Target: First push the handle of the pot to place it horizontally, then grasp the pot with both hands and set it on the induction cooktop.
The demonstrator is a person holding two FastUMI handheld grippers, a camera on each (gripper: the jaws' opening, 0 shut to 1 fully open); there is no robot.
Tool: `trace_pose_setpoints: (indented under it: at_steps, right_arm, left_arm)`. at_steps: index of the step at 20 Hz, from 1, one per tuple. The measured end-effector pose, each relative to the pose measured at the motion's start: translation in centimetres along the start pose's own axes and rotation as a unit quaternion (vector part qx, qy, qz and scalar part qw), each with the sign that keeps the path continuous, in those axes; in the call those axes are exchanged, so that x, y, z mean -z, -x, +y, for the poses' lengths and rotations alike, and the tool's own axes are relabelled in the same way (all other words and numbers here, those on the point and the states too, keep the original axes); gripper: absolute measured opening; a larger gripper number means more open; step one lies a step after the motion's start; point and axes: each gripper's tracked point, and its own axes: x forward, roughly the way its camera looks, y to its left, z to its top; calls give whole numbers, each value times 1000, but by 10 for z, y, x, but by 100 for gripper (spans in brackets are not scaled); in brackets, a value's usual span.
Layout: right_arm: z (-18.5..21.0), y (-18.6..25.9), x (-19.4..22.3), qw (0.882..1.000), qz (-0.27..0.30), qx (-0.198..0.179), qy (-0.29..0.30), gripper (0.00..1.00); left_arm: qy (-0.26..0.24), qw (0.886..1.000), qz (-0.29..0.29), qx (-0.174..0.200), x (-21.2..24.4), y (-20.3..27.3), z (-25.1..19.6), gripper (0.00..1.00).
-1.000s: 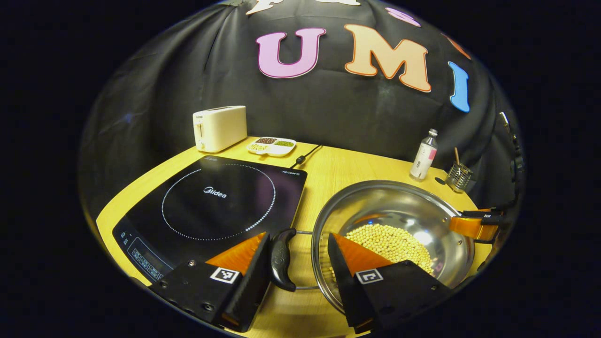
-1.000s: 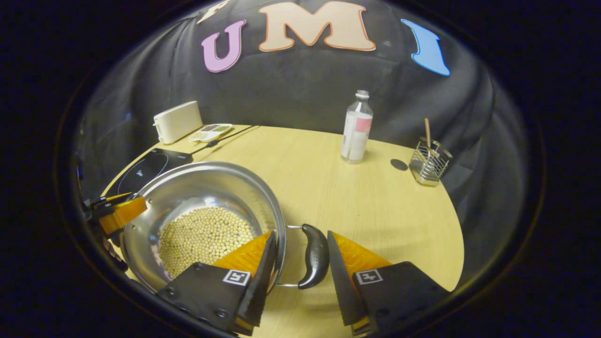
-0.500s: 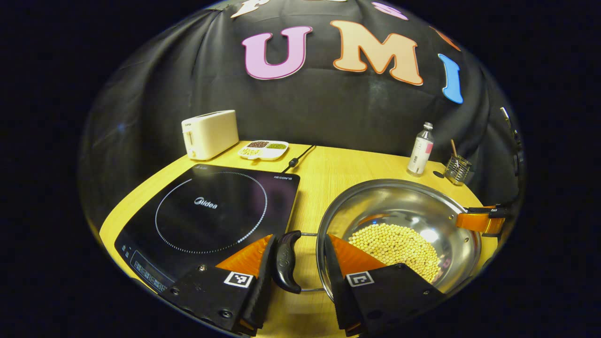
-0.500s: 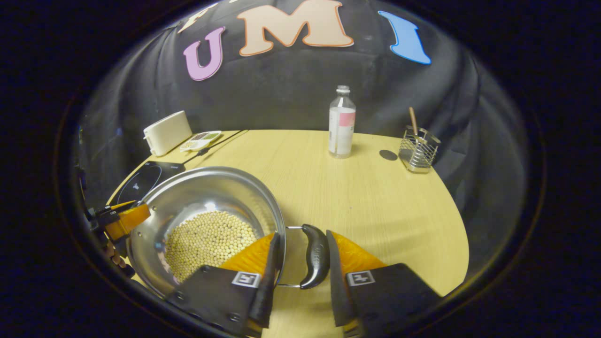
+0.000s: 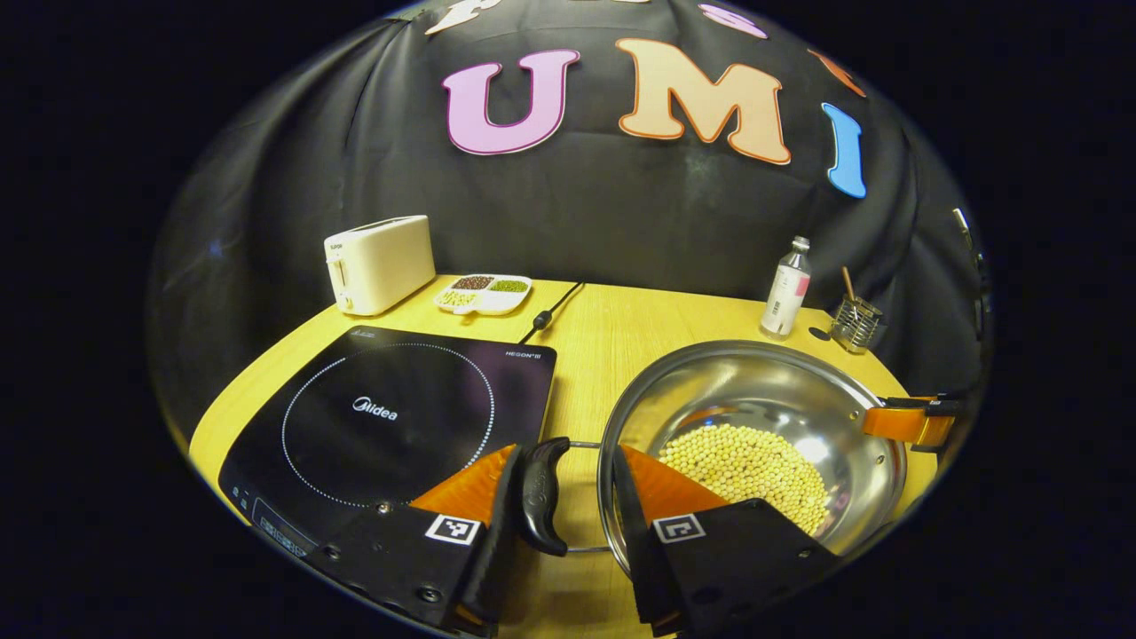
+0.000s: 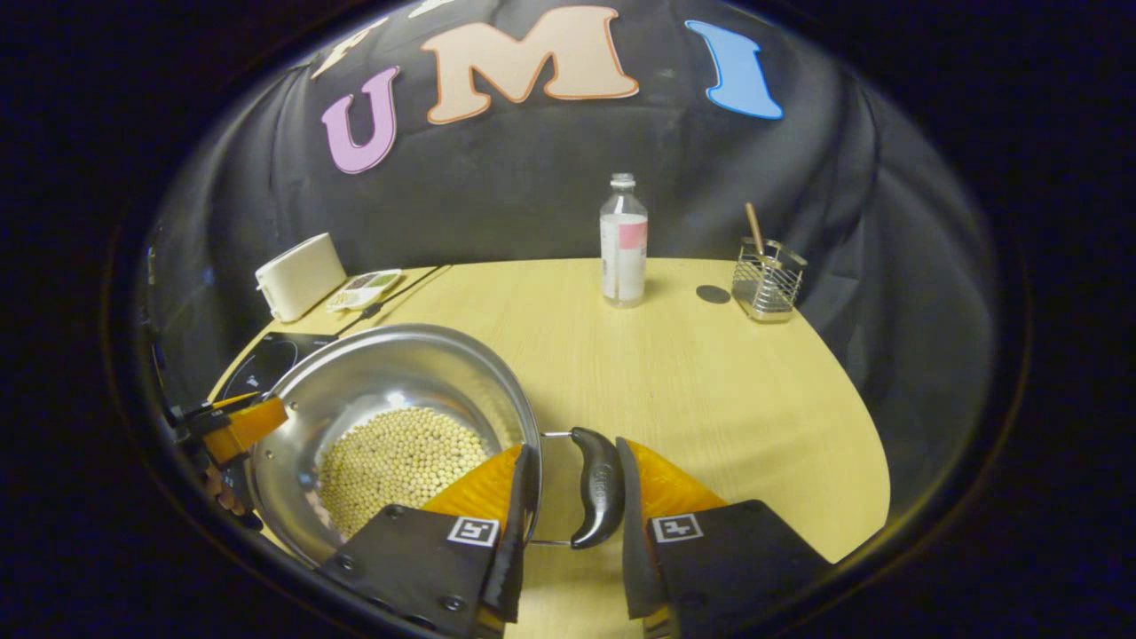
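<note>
The round pale-wood worktop [image 6: 710, 382] carries everything. The flat black induction cooktop with a dotted ring [image 5: 390, 417] lies at its left edge in the left gripper view, its power cord [image 5: 550, 309] running toward the back edge.

Just beside the cooktop, toward the front edge, sits the wide shiny stainless-steel pot [image 5: 754, 390], apart from the glass. A heap of pale yellow soybeans [image 5: 745, 461] covers its bottom. Both of its black curved side handles lie level.

The left gripper [image 5: 568, 497] straddles the pot's left handle [image 5: 537, 497] and rim: one finger lies against the outer side of the handle, the other reaches inside the pot wall, so it is clenched around handle and rim together. In the right gripper view the right gripper [image 6: 572, 497] does the same on the right handle [image 6: 596, 486], one finger inside the rim, the other pressed against the handle's outer face. Each gripper shows at the far rim in the other's view.

Along the back edge stand a cream two-slot toaster [image 5: 380, 263], a white divided dish of beans [image 5: 484, 293], a clear plastic bottle with a pink-and-white label [image 6: 623, 241] and a small wire-mesh holder with a wooden stick [image 6: 768, 282].
</note>
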Motion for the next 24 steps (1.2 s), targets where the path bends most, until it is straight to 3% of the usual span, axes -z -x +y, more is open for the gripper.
trace_pose_setpoints:
  at_steps: [3, 8, 19, 20, 21, 24]
  right_arm:
    - [5, 12, -9, 1000, -9, 8, -7, 48]
    - [32, 38, -24, 999, -28, 20, 1, 41]
    - [170, 44, -39, 999, -36, 1, 12, 41]
    - [183, 42, -38, 999, -35, 1, 15, 47]
    - [196, 38, -36, 999, -31, 0, 19, 41]
    - [230, 27, -35, 999, -23, -4, 22, 41]
  left_arm:
    - [-1, 1000, -12, 9, -11, 6, 4, 56]
    - [3, 999, -29, 24, -30, 22, 27, 56]
    - [18, 999, -46, 4, -50, 38, 162, 56]
    - [18, 999, -47, 3, -50, 35, 175, 56]
    - [18, 999, -44, 1, -49, 32, 186, 56]
    - [27, 999, -34, 2, -49, 23, 221, 56]
